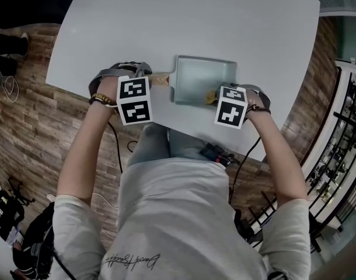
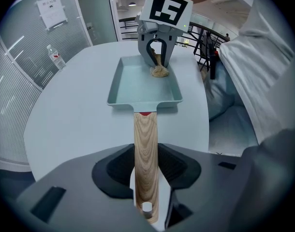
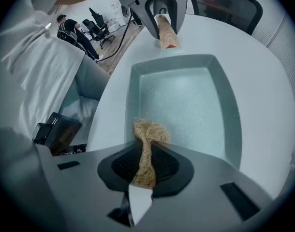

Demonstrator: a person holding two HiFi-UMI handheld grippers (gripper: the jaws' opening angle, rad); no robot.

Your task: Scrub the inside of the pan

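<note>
A pale green rectangular pan (image 1: 201, 79) (image 2: 142, 83) (image 3: 186, 105) rests on the white table, its wooden handle (image 2: 146, 153) (image 3: 165, 33) pointing left in the head view. My left gripper (image 1: 144, 79) (image 2: 146, 204) is shut on that handle. My right gripper (image 1: 220, 95) (image 3: 143, 178) is shut on a tan fibrous scrubber (image 3: 148, 139) (image 2: 160, 70), whose bushy end presses on the pan's floor by the near wall at its right end.
The white table (image 1: 166, 22) extends far beyond the pan. Its near edge runs just under both grippers, with the person's lap and a black device (image 1: 216, 153) below it. Wooden floor, a railing and cables surround the table.
</note>
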